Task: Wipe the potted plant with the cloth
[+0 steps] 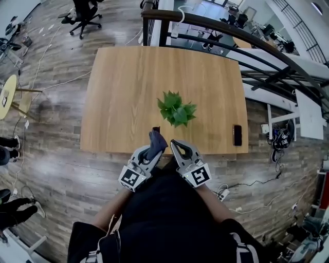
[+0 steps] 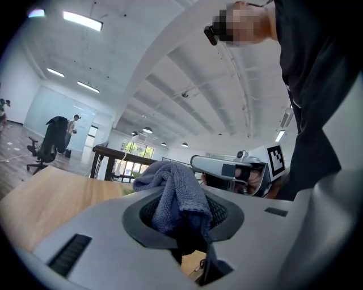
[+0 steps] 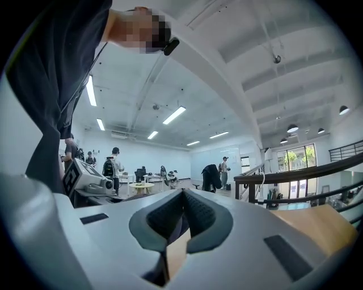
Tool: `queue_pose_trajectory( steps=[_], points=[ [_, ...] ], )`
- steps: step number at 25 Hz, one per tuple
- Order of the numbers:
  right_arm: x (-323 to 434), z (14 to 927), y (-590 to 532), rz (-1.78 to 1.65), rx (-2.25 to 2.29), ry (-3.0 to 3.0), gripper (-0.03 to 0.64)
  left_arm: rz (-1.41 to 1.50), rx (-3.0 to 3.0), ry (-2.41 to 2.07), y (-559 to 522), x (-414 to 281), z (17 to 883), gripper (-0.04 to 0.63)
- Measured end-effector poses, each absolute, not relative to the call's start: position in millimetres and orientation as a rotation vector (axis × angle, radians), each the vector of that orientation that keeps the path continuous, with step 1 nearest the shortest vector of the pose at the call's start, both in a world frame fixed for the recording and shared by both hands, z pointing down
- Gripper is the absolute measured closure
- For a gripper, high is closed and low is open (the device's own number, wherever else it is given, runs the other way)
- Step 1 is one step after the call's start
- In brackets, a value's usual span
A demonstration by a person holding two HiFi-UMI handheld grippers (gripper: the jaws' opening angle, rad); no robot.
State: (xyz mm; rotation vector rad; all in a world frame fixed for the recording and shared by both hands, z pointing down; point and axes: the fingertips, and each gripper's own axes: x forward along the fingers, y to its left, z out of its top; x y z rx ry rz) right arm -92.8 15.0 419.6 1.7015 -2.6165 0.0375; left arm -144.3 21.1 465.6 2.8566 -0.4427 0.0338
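A small potted plant (image 1: 176, 109) with green leaves stands near the middle of the wooden table (image 1: 118, 92). At the table's near edge, in front of the person's body, my left gripper (image 1: 153, 149) is shut on a bunched blue-grey cloth (image 1: 157, 138). In the left gripper view the cloth (image 2: 173, 195) bulges up out of the closed jaws. My right gripper (image 1: 174, 144) hangs just right of the left one, level, with its jaws shut and nothing between them; its own view shows the pads (image 3: 195, 215) pressed together. Both grippers are short of the plant.
A black phone (image 1: 237, 135) lies near the table's front right corner. A dark railing (image 1: 231, 31) runs behind and right of the table. An office chair (image 1: 85, 15) stands far left on the wooden floor, where cables trail. People stand in the room's background.
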Motion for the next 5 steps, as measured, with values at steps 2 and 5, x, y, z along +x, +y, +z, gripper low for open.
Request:
queue_pose_trajectory(
  steps=[2,5],
  points=[
    [-89.4,419.7,11.2,0.021,1.703,-2.613,0.599,0.042,2.849,-0.450,19.6,-142.6,463.1,0.480],
    [-88.8,420.4,4.5,-0.009,1.686,-2.616,0.600,0.066,2.830,-0.487,13.3,-145.4,456.5,0.480]
  ],
)
